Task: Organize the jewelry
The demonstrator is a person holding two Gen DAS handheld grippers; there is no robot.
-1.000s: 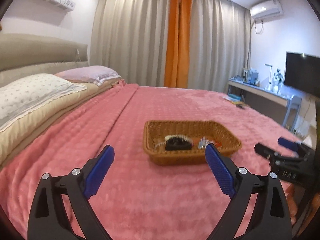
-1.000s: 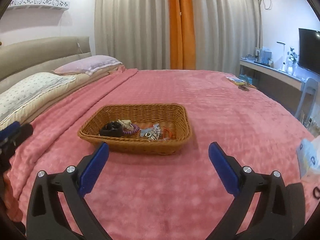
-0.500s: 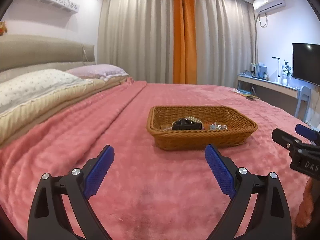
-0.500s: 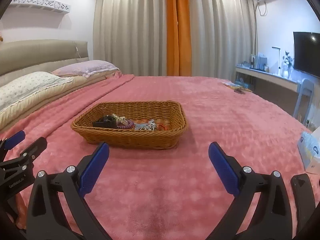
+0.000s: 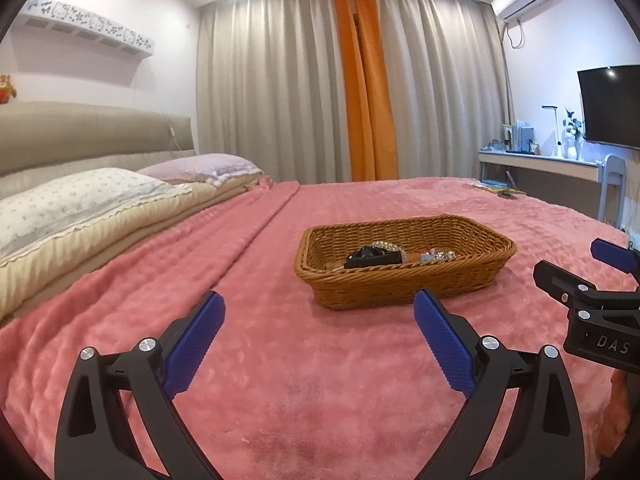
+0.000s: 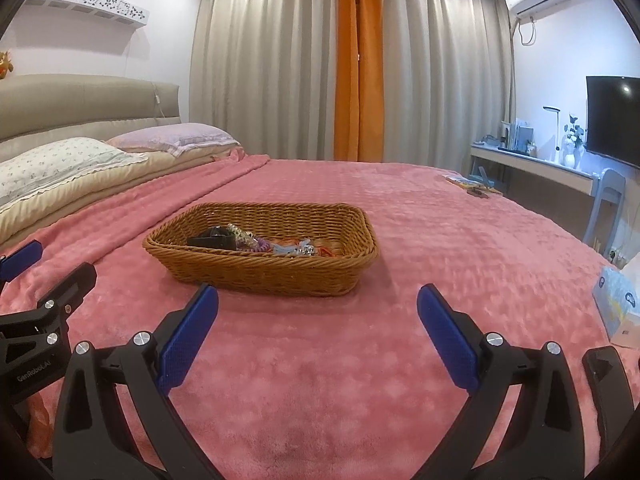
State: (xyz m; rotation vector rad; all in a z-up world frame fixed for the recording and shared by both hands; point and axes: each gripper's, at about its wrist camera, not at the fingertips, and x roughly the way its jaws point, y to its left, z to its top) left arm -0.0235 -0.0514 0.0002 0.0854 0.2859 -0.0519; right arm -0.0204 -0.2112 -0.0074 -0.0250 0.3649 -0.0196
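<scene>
My left gripper (image 5: 320, 316) and right gripper (image 6: 318, 310) both hang spread and empty above the blanket (image 6: 320, 380). The basket (image 6: 260, 268) lies just ahead of both, its long axis crosswise; the jewelry (image 6: 280, 245) inside looks nearer my right.
</scene>
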